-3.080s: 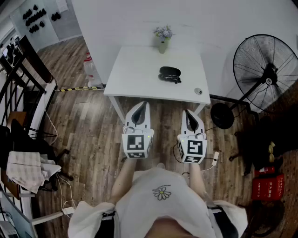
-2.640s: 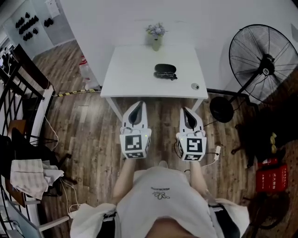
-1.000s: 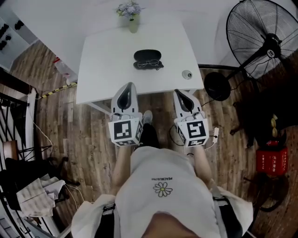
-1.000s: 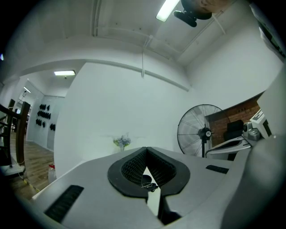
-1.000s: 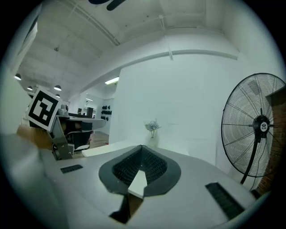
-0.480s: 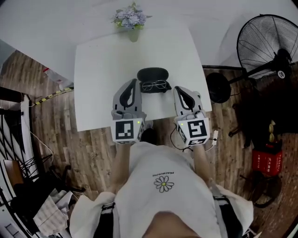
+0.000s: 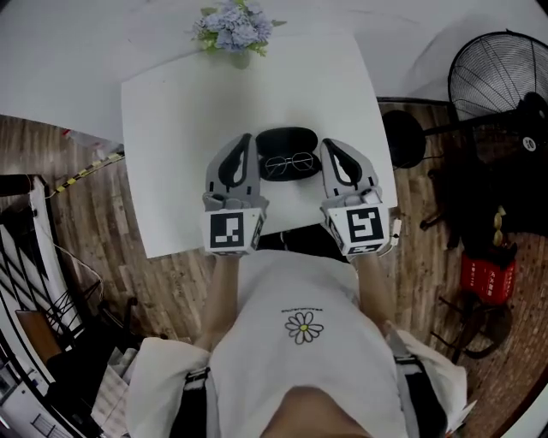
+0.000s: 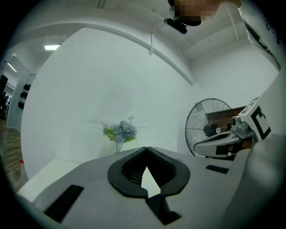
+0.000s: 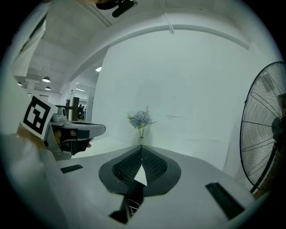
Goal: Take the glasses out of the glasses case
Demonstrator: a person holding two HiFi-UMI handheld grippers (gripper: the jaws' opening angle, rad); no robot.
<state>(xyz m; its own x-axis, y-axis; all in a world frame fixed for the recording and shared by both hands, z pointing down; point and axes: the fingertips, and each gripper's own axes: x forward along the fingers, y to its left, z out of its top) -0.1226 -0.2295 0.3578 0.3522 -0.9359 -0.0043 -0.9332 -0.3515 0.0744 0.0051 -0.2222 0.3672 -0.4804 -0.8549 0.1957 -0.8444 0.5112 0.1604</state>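
Squarely at mid-frame in the head view, looking at the glasses (image 7: pixel 288 162): lie flat with the long axis running left to right across the picture, tucked along the lower edge of the black glasses case (image 7: pixel 287 139), itself just above on the white table (image 7: pixel 163 128). Cannot tell whether resting in an open half of the case or on the tabletop. Flanked evenly: left gripper (image 7: pixel 242 139) just beside the left end, right gripper (image 7: pixel 330 144) just beside the right end, both pointing up-frame, parallel to each other and square to that long axis. Appear to touch neither glasses nor case. Shut tight on both sides, tips meeting with nothing between them in each gripper view. Judged about equal in reach, so either could go in; would call for parting the jaws first, then turning inward toward a frame end, since closed tips aimed past the ends meet nothing. Farther out, flowers (image 7: pixel 229 21) at the top edge and a fan (image 7: pixel 505 77) at upper right, well apart.
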